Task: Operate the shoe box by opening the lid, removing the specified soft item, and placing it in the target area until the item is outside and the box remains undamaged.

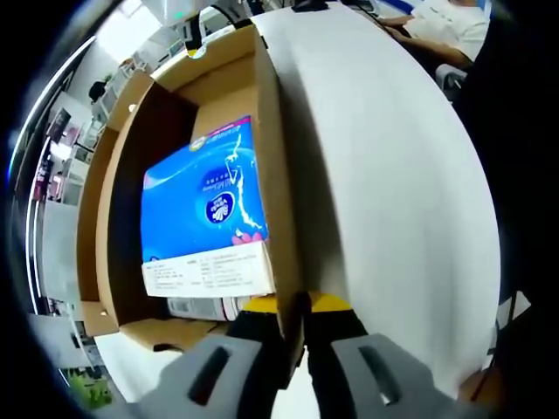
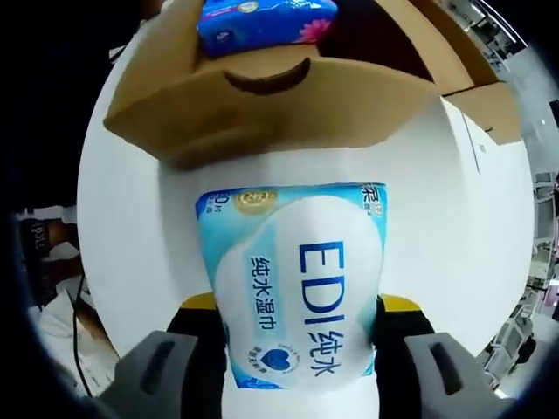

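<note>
A brown cardboard box lies open with a blue tissue pack inside. My left gripper is shut on the edge of the box's right wall, which runs up between the jaws. In the right gripper view, my right gripper is shut on a light-blue and white pack of wet wipes, which is held outside the box over the white table. The box's front wall, with its curved handle cut-out, stands just beyond the wipes. The blue tissue pack shows above that wall.
The white table stretches away beside the box. A person in a white top sits at its far end. Shelves and room clutter lie beyond the box's other side. A brown flap sticks out at the box's right.
</note>
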Motion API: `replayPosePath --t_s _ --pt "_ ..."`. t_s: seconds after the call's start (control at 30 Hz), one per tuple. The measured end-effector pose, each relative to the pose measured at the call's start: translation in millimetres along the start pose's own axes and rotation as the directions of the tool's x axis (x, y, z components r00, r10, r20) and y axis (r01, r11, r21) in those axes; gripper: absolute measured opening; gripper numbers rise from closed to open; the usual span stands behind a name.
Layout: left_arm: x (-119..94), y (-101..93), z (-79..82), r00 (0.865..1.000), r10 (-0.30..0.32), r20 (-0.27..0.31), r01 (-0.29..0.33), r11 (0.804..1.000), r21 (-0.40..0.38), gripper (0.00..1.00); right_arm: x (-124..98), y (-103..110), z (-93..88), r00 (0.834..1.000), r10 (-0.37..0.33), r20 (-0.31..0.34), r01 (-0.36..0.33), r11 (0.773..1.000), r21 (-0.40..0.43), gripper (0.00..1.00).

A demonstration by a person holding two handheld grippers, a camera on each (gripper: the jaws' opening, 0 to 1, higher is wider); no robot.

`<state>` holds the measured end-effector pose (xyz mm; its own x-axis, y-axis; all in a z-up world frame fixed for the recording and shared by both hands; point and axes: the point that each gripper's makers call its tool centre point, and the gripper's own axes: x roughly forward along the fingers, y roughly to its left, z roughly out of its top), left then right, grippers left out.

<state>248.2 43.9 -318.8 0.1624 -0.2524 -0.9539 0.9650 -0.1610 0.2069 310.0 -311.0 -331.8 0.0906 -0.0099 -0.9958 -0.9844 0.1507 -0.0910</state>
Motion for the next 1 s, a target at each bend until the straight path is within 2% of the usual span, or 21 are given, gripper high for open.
replayPosePath --t_s 0.13,0.43,0.67,1.0 --pt "0.0 0.1 0.0 1.0 0.001 -0.002 -0.001 1.0 0.001 0.06 -0.6 1.5 0.5 1.0 0.005 0.004 -0.005 1.0 -0.002 0.66" --pt "0.2 0.3 -0.5 1.0 0.001 -0.002 -0.001 1.0 0.001 0.06 -3.5 0.3 2.1 0.997 0.008 0.073 -0.005 0.999 -0.034 0.61" --pt "0.2 0.2 -0.8 1.0 0.001 -0.001 -0.001 1.0 0.001 0.06 -6.8 -0.5 4.3 0.998 0.005 0.07 -0.002 0.999 -0.045 0.61" --pt "0.2 0.5 -1.2 1.0 0.0 -0.001 0.0 1.0 0.0 0.06 -8.5 -13.7 -8.0 0.998 -0.002 0.057 0.005 0.999 -0.049 0.61"
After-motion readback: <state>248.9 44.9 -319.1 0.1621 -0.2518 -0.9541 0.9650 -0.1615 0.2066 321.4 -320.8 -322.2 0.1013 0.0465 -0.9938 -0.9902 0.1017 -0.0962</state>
